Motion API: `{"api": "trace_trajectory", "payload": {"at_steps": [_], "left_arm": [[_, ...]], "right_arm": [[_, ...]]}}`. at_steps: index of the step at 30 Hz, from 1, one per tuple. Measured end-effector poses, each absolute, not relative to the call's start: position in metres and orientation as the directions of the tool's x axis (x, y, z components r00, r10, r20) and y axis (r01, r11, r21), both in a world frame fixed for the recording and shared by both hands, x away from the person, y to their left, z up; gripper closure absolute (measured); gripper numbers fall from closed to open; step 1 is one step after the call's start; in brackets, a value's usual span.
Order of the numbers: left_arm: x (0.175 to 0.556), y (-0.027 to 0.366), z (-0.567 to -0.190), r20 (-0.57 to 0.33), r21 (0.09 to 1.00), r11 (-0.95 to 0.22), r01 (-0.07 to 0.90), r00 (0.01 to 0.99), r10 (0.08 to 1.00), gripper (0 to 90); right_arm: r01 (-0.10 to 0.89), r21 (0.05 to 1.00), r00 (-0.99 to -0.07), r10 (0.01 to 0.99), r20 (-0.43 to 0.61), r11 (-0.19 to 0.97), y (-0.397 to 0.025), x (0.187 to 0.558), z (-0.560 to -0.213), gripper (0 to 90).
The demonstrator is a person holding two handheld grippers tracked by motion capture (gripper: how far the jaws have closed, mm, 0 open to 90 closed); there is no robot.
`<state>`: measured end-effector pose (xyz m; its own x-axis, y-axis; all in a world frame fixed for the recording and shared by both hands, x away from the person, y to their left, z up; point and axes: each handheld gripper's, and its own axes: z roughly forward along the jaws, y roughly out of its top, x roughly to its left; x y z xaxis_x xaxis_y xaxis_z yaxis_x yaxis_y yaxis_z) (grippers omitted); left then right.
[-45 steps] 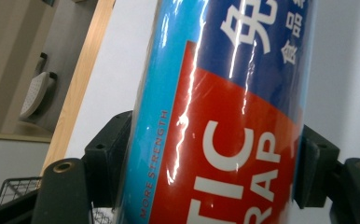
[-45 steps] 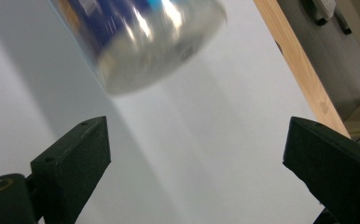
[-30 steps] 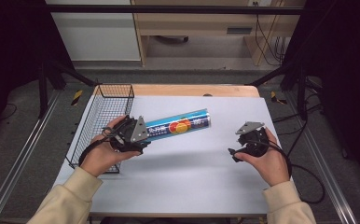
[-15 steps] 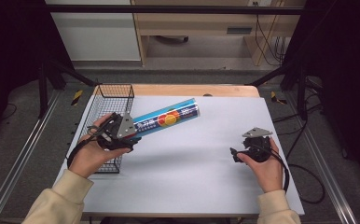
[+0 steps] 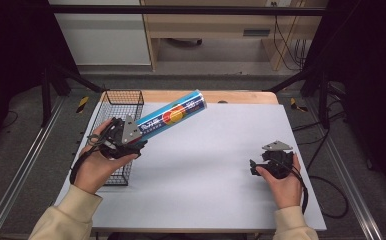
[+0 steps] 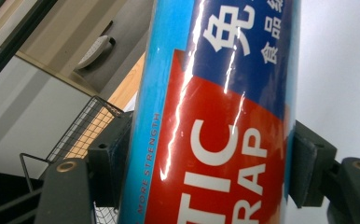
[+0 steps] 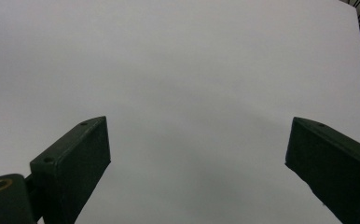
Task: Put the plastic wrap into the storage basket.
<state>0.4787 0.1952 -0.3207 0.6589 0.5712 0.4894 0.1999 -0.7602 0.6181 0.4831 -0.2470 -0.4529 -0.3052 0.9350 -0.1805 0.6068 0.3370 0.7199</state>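
A long blue tube of plastic wrap (image 5: 173, 114) with a red and orange label is held off the table, tilted up toward the far right. My left gripper (image 5: 131, 132) is shut on its lower end, above the wire basket (image 5: 121, 95) at the table's left side. In the left gripper view the plastic wrap tube (image 6: 225, 121) sits squeezed between both jaws. My right gripper (image 5: 255, 167) rests low over the white table (image 5: 201, 165) at the right, open. In the right gripper view its own gripper (image 7: 197, 163) has wide-apart jaws with nothing between them.
The black wire basket stands along the table's left edge, its rim also seen in the left gripper view (image 6: 82, 126). A wooden strip (image 5: 231, 96) runs along the table's far edge. A metal rail (image 5: 21, 165) runs down the left side.
My left gripper has moved left and lifted the tube, tipping its far end upward above the basket. The right gripper has drifted slightly back toward the person.
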Motion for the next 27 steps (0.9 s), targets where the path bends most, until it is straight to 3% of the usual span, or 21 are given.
{"api": "trace_trajectory", "payload": {"at_steps": [7,13,27], "left_arm": [[0.481,0.191,-0.316,0.481,0.635,-0.747,0.196,0.657,0.581,29.0],[0.481,0.193,-0.313,0.480,0.642,-0.738,0.208,0.642,0.598,29.1],[0.457,0.231,-0.302,0.487,0.629,-0.701,0.337,0.532,0.693,29.4]], "right_arm": [[0.611,0.744,-0.278,0.953,-0.119,0.270,-0.250,0.480,-0.454,6.0],[0.610,0.739,-0.294,0.947,-0.126,0.288,-0.249,0.481,-0.456,6.6],[0.601,0.750,-0.268,0.953,-0.138,0.277,-0.256,0.475,-0.452,7.2]]}}
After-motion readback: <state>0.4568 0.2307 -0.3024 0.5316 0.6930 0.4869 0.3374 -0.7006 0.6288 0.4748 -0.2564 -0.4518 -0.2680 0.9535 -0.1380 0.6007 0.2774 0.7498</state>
